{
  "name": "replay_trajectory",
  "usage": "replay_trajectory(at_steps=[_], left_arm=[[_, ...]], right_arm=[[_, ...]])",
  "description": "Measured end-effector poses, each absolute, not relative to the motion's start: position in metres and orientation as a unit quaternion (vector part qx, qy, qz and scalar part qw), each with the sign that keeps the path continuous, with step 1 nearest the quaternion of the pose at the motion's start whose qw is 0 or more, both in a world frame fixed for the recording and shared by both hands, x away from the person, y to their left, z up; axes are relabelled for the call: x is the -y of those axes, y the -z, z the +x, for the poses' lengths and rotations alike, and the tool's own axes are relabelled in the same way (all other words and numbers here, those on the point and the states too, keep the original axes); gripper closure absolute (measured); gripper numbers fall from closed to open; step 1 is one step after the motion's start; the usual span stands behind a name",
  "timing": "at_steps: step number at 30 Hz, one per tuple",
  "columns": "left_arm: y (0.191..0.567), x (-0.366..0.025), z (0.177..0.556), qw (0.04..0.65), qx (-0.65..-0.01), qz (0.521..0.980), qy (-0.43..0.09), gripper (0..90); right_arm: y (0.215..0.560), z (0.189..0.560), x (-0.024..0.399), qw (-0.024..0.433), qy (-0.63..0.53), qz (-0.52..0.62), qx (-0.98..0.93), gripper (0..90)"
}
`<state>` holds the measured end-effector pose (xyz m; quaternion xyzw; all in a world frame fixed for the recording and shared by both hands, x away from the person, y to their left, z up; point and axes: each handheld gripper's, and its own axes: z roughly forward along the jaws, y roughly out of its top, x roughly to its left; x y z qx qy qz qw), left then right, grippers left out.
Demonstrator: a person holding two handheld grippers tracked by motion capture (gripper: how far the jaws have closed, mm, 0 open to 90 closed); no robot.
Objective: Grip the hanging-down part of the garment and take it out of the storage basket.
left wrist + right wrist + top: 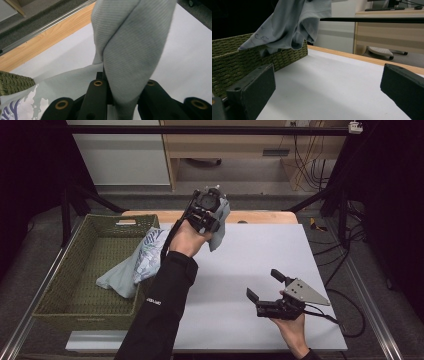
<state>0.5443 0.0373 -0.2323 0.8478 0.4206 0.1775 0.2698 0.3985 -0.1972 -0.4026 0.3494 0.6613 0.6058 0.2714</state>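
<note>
High view is showing me lifting a pale grey T-shirt [142,262] out of the green woven basket [75,310] with my left gripper [207,212]. Its fingers are clamping shut on a bunched fold of the cloth, raised past the basket's far right corner. In the left gripper view that fold [130,47] is standing straight up out of the closed black fingers [97,100].

From the pinch the shirt is trailing down and back toward the basket, so its long axis is running from my left gripper to the basket's right rim, where the printed part is draping over the edge and the tail is lying inside. My left hand is plainly the nearer one.

My right gripper [267,287] is waiting well apart from the basket, low over the near right part of the worktop, with its fingers [252,87] spread wide and holding nothing. The right gripper view is looking across at the hanging cloth [292,22] above the basket wall.

I am judging that the hanging lower edge, basket-side of my right gripper, is what it must reach next.

A white sheet is covering the worktop [260,265], with a wooden strip at the far edge; beyond are grey carpet, a pale cabinet, cables and dark frame bars.
</note>
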Motion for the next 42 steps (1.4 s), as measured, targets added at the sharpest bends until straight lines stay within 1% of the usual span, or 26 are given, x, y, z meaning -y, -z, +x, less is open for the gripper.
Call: replay_trajectory(at_steps=[3, 4, 19, 20, 32, 38, 42], left_arm=[[0.232, -0.038, 0.544, 0.269, -0.421, 0.848, -0.177, 80.3], [0.231, -0.038, 0.544, 0.27, -0.421, 0.847, -0.177, 80.3], [0.227, -0.04, 0.546, 0.267, -0.42, 0.849, -0.177, 80.3], [0.227, -0.04, 0.546, 0.267, -0.419, 0.849, -0.178, 80.3], [0.227, -0.04, 0.545, 0.265, -0.416, 0.851, -0.179, 80.3], [0.226, -0.04, 0.546, 0.265, -0.415, 0.852, -0.179, 80.3], [0.226, -0.041, 0.546, 0.263, -0.414, 0.853, -0.18, 80.3]], right_arm=[[0.402, 0.398, 0.197, 0.269, -0.606, 0.353, -0.66, 0.4], [0.402, 0.4, 0.198, 0.278, -0.608, 0.345, -0.659, 0.4], [0.39, 0.405, 0.197, 0.272, -0.614, 0.343, -0.657, 0.3], [0.389, 0.406, 0.198, 0.279, -0.614, 0.334, -0.659, 0.4], [0.373, 0.414, 0.18, 0.272, -0.623, 0.332, -0.654, 0.3], [0.37, 0.422, 0.168, 0.275, -0.62, 0.328, -0.658, 0.4], [0.371, 0.428, 0.159, 0.269, -0.621, 0.329, -0.658, 0.4]])
